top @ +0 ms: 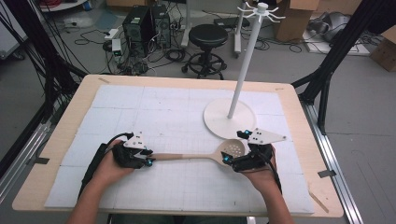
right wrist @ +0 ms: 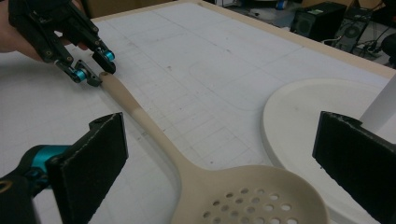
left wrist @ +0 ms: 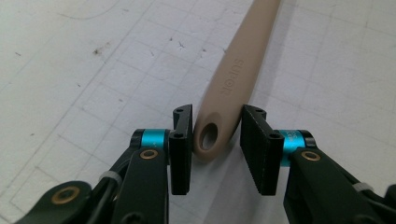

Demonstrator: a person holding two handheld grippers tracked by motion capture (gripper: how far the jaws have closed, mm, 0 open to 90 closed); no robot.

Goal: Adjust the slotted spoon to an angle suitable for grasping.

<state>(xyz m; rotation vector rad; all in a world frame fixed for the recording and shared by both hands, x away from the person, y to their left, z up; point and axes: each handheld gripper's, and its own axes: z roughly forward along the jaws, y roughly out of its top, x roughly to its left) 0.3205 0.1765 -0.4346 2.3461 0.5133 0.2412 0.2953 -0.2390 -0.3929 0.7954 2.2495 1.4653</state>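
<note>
Skimmer (top: 212, 154) between claws, white stand (top: 229, 118) just beside — perhaps touching

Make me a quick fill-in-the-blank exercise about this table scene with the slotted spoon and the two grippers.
1. The beige slotted spoon lies flat on the white ____.
2. The left gripper has its jaws on either side of the spoon's ____ end, near the hanging hole.
3. The right gripper has its jaws standing wide on either side of the spoon's ____.
4. The white rack stands on a ____ base.

Missing words: mat; handle; bowl; round
</note>
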